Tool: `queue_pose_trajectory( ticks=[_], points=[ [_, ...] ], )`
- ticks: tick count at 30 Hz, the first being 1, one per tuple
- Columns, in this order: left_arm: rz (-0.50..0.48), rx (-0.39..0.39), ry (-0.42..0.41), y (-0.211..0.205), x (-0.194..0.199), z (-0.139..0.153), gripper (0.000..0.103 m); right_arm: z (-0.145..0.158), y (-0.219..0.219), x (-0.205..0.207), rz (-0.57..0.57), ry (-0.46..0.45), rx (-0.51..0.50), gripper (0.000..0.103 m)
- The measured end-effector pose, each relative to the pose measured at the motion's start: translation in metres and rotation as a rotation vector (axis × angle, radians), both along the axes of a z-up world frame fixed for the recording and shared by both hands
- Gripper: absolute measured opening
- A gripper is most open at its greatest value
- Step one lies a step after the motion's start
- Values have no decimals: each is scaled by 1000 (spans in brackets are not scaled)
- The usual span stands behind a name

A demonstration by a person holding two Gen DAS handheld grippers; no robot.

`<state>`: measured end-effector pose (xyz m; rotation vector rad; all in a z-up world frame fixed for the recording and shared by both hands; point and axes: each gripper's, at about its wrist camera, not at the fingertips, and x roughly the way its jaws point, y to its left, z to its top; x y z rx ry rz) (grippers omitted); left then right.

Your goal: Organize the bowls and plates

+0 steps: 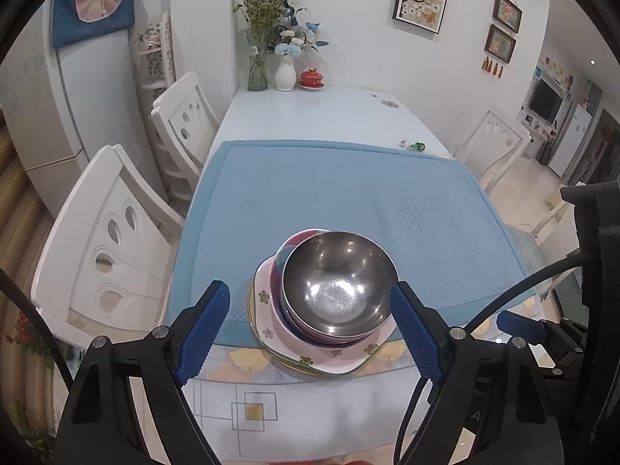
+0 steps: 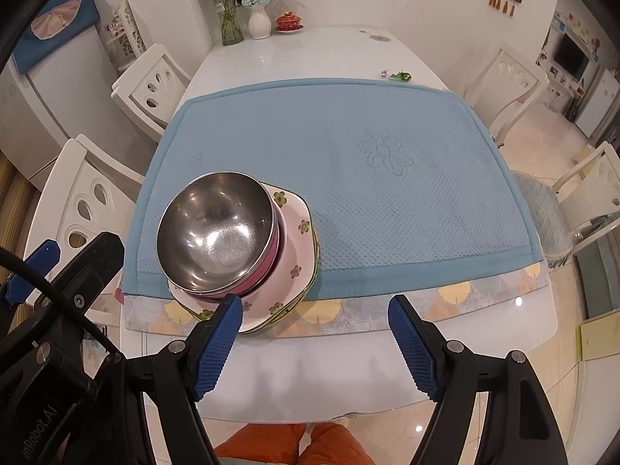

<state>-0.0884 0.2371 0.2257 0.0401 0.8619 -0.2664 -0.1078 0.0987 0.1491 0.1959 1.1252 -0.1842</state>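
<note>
At mat's [image 2: 387, 193] near edge, stacked bowls [image 2: 217, 228], clear right

Lower plates [image 2: 310, 283] largely hidden beneath steel bowl [image 2: 217, 228]

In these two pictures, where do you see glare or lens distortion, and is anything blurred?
Left wrist view: bright glare inside the steel bowl; the fisheye bends the chairs and walls outward. Right wrist view: lamp reflections in the bowl and on the glossy table; the blue mat bulges. Both views look sharp, with dark corners.

Bright indoor light, fisheye-warped edges
</note>
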Motion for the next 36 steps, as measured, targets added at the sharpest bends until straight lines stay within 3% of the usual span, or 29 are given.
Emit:
queue_pose_trajectory(
  ticks=[9,36],
  points=[
    [20,113,-84,-1,2,9,83,-1,1,-1,7,5,4,76],
    [34,145,-125,3,12,14,84,-3,4,6,4,0,13,76]
  ],
)
